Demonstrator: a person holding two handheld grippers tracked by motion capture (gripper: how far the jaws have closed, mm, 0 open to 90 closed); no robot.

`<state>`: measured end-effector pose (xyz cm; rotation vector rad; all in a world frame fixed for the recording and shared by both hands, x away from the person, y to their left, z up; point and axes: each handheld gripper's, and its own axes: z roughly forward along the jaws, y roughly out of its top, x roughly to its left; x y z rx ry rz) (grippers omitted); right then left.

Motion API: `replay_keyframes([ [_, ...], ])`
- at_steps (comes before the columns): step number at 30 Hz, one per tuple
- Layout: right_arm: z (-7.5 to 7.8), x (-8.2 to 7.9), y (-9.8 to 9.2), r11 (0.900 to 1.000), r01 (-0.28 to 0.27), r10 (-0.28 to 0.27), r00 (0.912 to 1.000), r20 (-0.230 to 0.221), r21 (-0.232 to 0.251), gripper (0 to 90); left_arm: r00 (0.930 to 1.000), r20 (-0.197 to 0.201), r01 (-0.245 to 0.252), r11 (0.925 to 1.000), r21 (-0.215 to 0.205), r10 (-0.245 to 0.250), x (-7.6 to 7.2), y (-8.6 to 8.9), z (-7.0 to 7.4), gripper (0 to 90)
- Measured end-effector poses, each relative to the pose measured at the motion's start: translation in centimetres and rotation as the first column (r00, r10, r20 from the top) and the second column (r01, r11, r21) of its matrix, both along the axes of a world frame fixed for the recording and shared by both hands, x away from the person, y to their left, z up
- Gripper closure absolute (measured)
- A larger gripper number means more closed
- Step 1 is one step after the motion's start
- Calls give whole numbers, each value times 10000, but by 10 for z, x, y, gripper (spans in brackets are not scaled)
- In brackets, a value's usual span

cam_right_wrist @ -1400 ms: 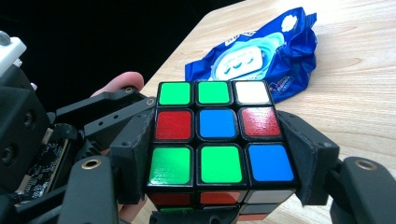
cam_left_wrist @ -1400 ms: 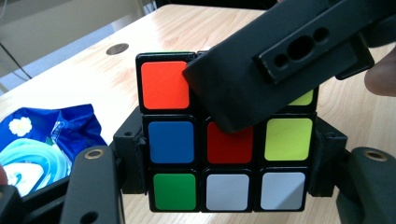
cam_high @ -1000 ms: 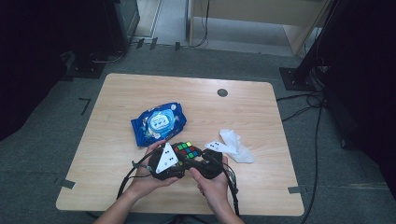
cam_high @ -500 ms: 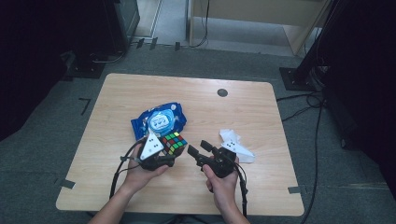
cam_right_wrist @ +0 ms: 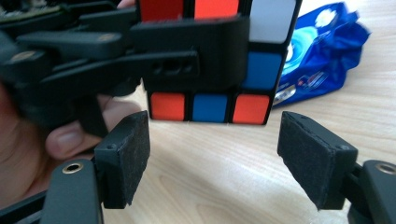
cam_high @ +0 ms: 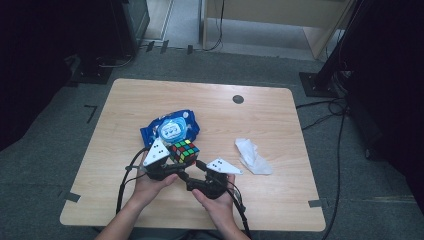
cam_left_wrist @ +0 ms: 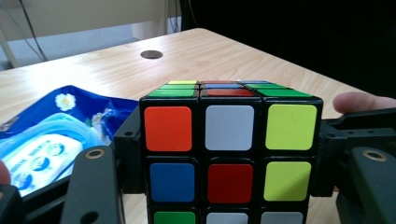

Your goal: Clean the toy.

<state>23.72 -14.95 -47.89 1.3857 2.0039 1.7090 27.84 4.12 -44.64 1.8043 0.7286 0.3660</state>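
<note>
Step in hand: cube manipulation. The left gripper is clamped on the puzzle cube, held above the bench at 5 o'clock of the blue wipes pack. The right gripper, its jaws just widened with nothing between them, sits below the cube. Next move: likely raise it and clamp the bottom layer squarely.

Right gripper spread below cube, cube clamped by left gripper, blue packet behind

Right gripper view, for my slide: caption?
Open right claw below the cube, which the left claw grips.
</note>
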Motion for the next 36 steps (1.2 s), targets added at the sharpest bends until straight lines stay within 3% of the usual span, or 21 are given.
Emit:
replay_keyframes([
  [5,1,-1,0,9999,141,-143,9993,353,54,311,9998,-118,176,9998,-132,-178,-2,-6,-2,337],
  [11,0,-1,-2,9997,216,-222,9990,397,148,342,9995,-152,262,9994,-205,-265,-2,-6,-2,336],
  [16,1,-1,-3,9999,56,-52,9987,500,-84,347,9983,-318,461,9969,-641,-482,-1,-3,0,317],
  [25,-3,7,-20,9977,291,-277,9994,226,-605,349,9984,502,320,9912,-1282,-257,3,28,19,194],
  [27,-2,11,-28,9959,417,-408,9991,130,-799,349,9956,717,671,9921,-1065,-596,3,33,20,189],
  [32,6,21,-49,9861,636,-640,9979,21,-1536,348,9895,1384,394,9990,220,-421,2,30,12,135],
  [34,11,22,-55,9830,622,-640,9979,-48,-1728,348,9855,1643,294,9958,861,-433,1,25,5,134],
  [36,16,22,-58,9833,547,-575,9983,-114,-1736,348,9772,1982,409,9837,1752,-759,-2,18,-3,134],
])
